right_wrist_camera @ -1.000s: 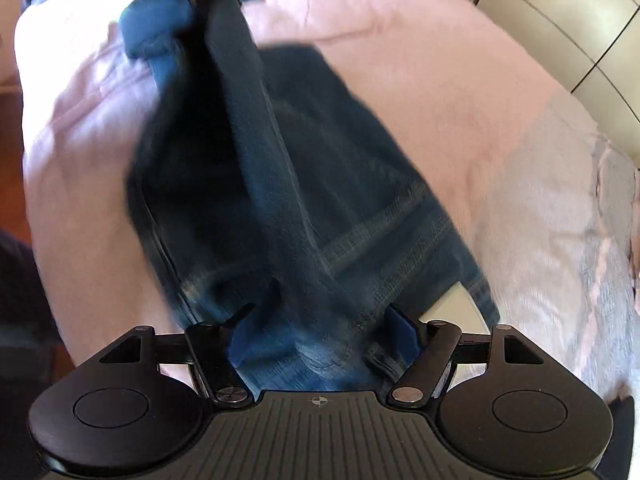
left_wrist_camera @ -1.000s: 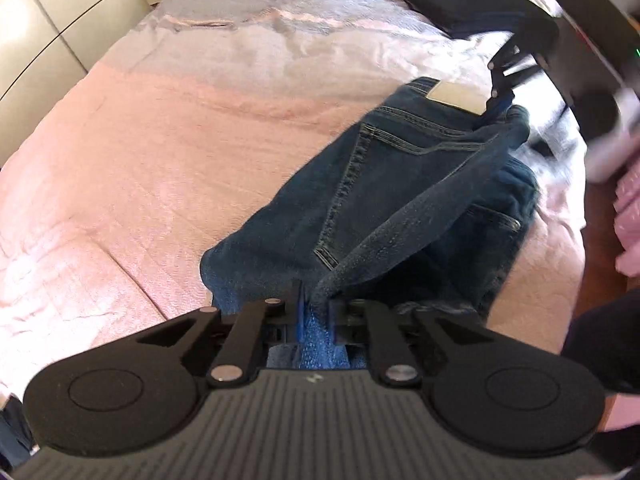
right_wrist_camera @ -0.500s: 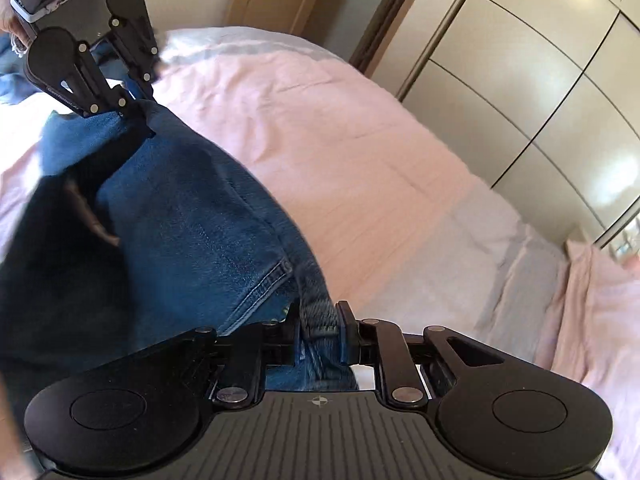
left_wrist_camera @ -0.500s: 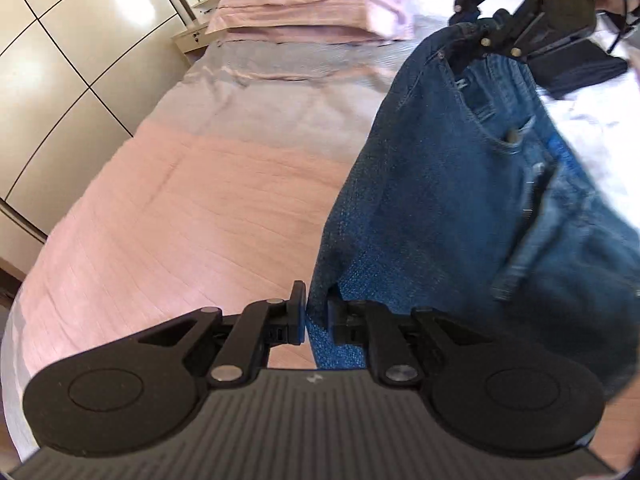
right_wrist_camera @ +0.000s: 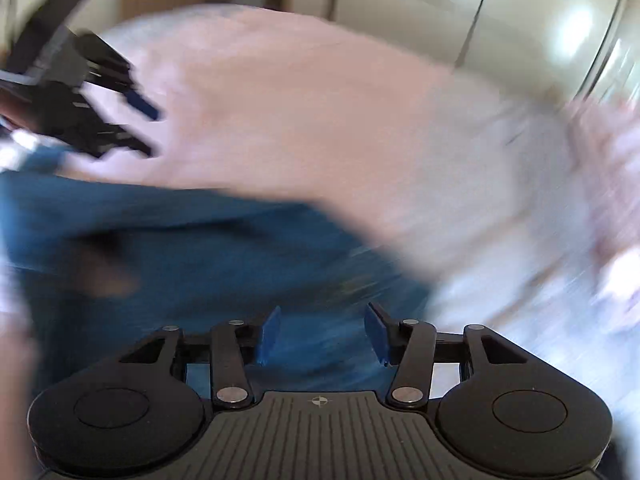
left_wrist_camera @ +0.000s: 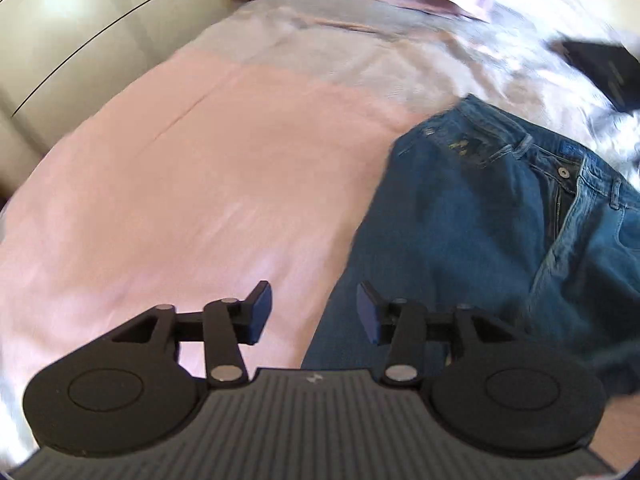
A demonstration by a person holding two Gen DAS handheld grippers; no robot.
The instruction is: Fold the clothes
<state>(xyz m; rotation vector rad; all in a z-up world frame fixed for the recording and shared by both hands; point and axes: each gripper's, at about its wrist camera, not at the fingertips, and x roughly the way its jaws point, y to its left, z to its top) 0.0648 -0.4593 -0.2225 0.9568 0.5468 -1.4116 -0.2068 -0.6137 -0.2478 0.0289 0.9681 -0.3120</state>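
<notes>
Jeans (left_wrist_camera: pixel 500 240) lie on the pink bed (left_wrist_camera: pixel 208 184), right half of the left wrist frame, front side up, waistband toward upper right, button and fly showing. They look spread flat, not folded; no fold line visible. Left gripper (left_wrist_camera: pixel 312 312) has its fingers apart, nothing between them, hovering at the jeans' left edge. Right gripper (right_wrist_camera: pixel 322 334) also has fingers apart, empty, over the blurred denim; right view is heavily smeared. Dark folded item (left_wrist_camera: pixel 604 68) sits upper right. Judged: folding of this pair remains to do.
</notes>
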